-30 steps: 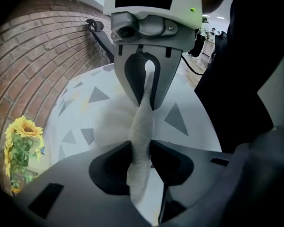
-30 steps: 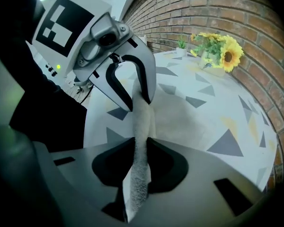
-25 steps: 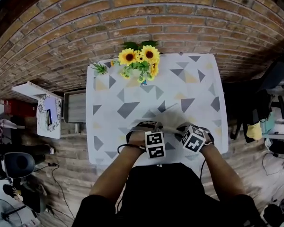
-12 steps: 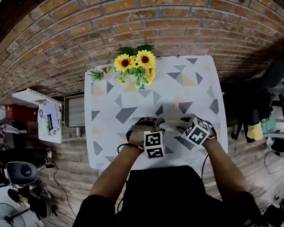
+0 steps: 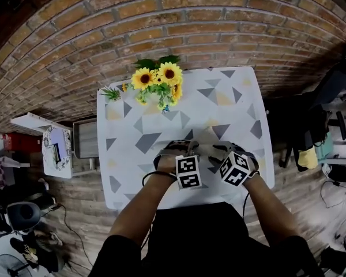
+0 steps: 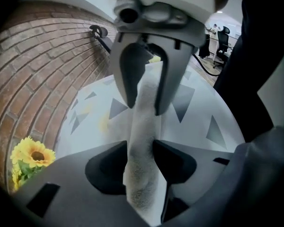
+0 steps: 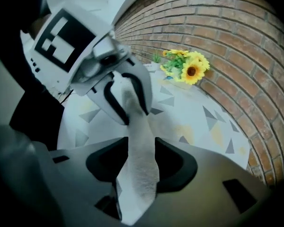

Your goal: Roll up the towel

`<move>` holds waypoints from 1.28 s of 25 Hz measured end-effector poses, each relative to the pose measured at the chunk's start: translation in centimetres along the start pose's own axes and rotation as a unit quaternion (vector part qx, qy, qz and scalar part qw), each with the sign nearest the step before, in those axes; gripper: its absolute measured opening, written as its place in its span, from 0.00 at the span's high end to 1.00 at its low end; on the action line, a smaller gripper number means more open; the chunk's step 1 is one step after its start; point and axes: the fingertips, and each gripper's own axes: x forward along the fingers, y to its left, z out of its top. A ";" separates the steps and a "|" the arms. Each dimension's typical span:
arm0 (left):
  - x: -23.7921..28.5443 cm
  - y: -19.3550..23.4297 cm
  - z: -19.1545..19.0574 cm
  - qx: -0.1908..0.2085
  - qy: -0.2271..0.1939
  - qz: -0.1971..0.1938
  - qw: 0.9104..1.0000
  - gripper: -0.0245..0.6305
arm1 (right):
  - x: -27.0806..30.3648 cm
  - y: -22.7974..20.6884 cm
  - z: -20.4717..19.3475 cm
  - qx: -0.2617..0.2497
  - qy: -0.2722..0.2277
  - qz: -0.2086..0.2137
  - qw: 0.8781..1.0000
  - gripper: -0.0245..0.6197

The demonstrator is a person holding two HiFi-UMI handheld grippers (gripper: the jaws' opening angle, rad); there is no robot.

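The towel [image 5: 210,150] is a white rolled strip at the near part of the patterned table [image 5: 132,172]. It runs from my left gripper [image 5: 187,150] to my right gripper [image 5: 227,150], which face each other closely. In the left gripper view the towel [image 6: 142,126] passes between my left gripper's [image 6: 141,148] wide jaws and on into the right gripper [image 6: 144,107]. The right gripper view shows the towel [image 7: 141,150] lying in my right gripper [image 7: 142,145], whose jaws are opening. Beyond it the left gripper [image 7: 134,113] straddles the towel's other end.
A vase of sunflowers [image 5: 160,81] and a small green plant [image 5: 111,92] stand at the table's far left corner, against the brick wall. A grey radiator-like unit [image 5: 84,138] and a white stand [image 5: 53,149] are left of the table; dark chairs and clutter are on the right.
Both hands have shifted a little across the near part of the table and stand closer together. The white towel lump that showed beyond the grippers now shows only as a short strip between them.
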 end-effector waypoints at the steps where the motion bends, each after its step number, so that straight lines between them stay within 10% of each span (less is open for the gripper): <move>1: 0.0 0.5 0.0 -0.007 -0.002 0.003 1.000 0.67 | 0.4 0.7 -0.3 -0.015 0.008 0.004 1.000 0.66; 10: 0.0 1.6 -0.5 0.018 0.011 0.022 1.000 0.61 | 2.8 -1.2 -1.9 -0.039 0.047 -0.049 0.997 0.69; 32: -2.9 -9.0 -3.7 -0.047 0.034 -0.090 0.994 0.77 | 1.0 10.2 -1.5 -0.065 0.042 0.108 0.991 0.83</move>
